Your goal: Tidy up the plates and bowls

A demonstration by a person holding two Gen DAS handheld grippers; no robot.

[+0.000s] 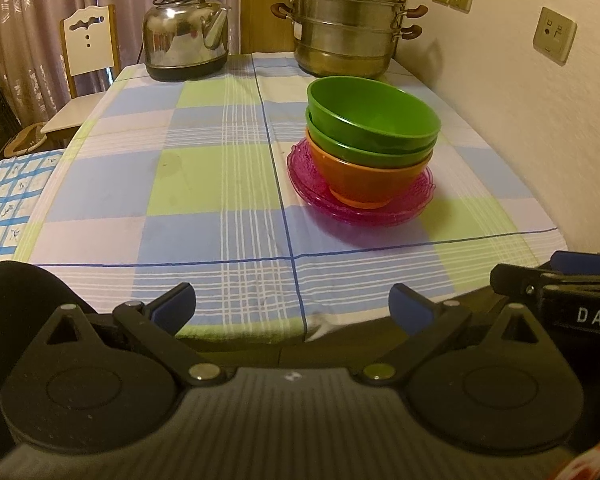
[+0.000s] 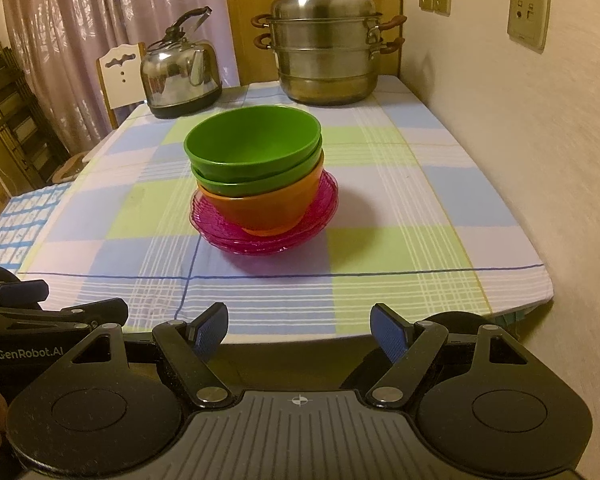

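Bowls stand nested in one pile on the bench (image 2: 380,184): two green bowls (image 2: 252,140) sit inside an orange bowl (image 2: 268,208), and that rests on a stack of pink see-through plates (image 2: 260,240) (how many plates I cannot tell). In the right wrist view the pile lies at about 12 o'clock from the right gripper (image 2: 300,334), well apart from it; in the left wrist view it lies toward 1 o'clock of the left gripper (image 1: 292,306). Both pairs of fingers are spread wide and released, with nothing between the blue pads, and both hover near the bench's near edge. A checked cloth (image 1: 204,184) covers the bench. At its far end a steel kettle (image 1: 186,36) stands toward 11 o'clock and a tiered steel steamer pot (image 1: 344,20) toward 12 o'clock, beside the wall
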